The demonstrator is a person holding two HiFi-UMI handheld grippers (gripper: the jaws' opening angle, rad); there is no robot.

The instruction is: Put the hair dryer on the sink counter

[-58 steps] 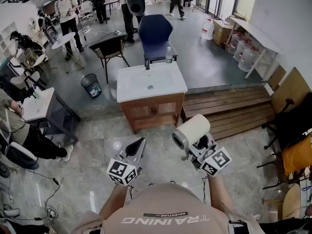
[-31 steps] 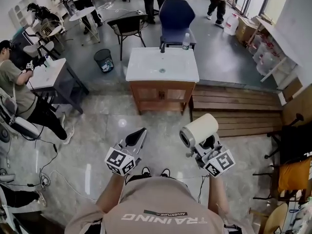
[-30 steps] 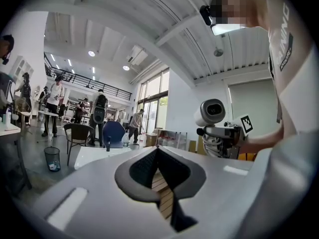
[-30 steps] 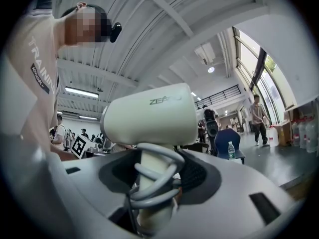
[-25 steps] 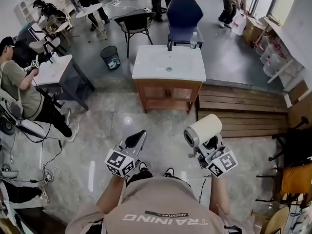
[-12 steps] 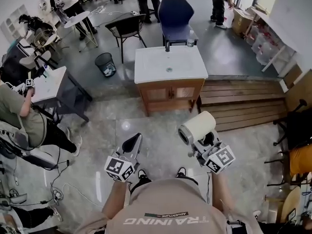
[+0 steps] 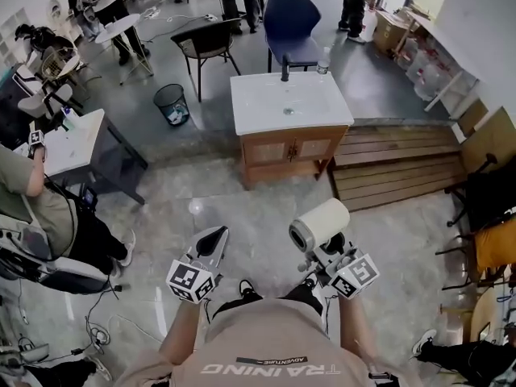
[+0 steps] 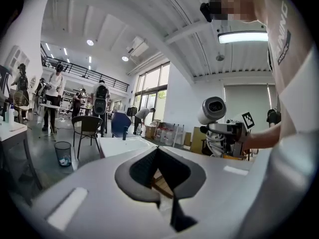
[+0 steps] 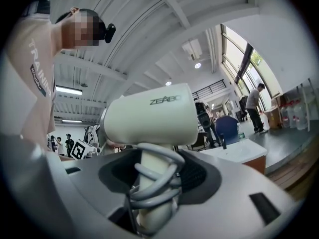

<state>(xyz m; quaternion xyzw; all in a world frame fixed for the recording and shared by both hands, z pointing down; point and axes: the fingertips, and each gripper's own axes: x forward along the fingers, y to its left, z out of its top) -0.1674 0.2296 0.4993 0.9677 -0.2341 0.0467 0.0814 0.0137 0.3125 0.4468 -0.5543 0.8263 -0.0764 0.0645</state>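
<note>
Right gripper view: right gripper (image 9: 148,198) clamped on hair dryer (image 9: 149,114) handle and coiled cord (image 9: 160,176), left gripper (image 8: 158,156) pressed together, empty; liable to slip on that cord well short of the sink counter (image 7: 322,116).

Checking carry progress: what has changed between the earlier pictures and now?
In the head view the sink counter drifted rightward, still a stretch of floor away. Nothing taken or released: the right gripper still clamps the hair dryer by its handle; the left gripper stays shut, empty.
</note>
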